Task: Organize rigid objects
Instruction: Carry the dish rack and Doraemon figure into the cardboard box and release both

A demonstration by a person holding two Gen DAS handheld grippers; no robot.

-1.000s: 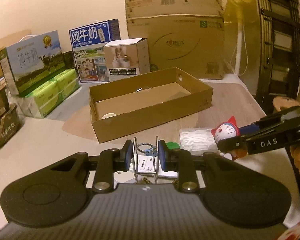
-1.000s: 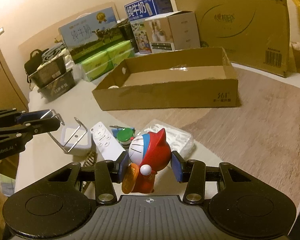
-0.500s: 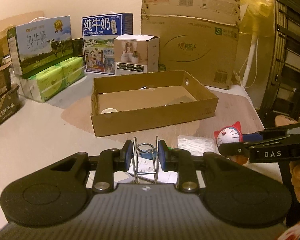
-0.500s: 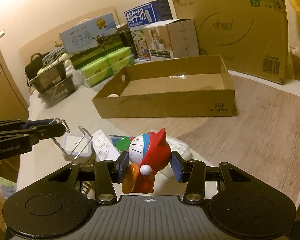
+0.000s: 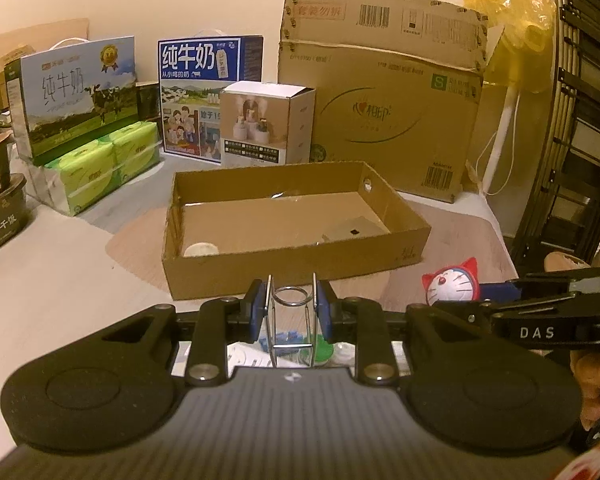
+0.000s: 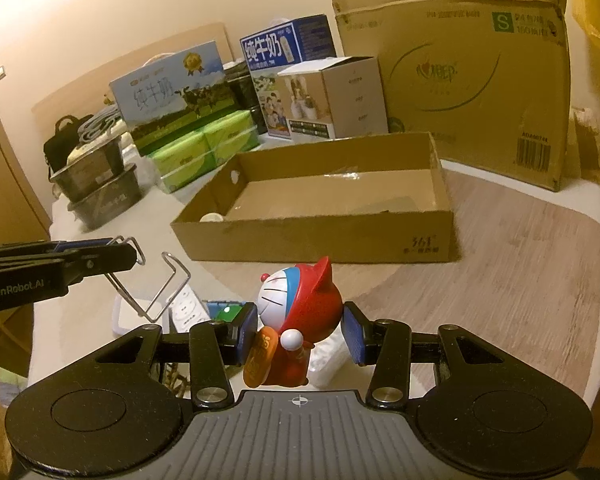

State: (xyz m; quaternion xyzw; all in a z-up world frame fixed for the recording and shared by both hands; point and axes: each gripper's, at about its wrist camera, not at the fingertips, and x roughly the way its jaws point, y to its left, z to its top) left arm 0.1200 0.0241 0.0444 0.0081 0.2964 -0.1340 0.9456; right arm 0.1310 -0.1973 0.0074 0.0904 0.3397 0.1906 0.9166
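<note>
My left gripper is shut on a bent metal wire holder and holds it above the table, in front of the open cardboard tray. The wire holder also shows in the right wrist view. My right gripper is shut on a red and blue Doraemon cat figure, lifted above the table; the figure shows in the left wrist view. The tray holds a small round white thing and a flat tan card.
Below the grippers lie a white remote, a green round thing and a clear plastic pack. Milk cartons, green tissue packs, a white product box and a big carton stand behind the tray.
Both grippers have risen with their objects and moved closer to the cardboard tray. The wire holder and the figure stay gripped.
</note>
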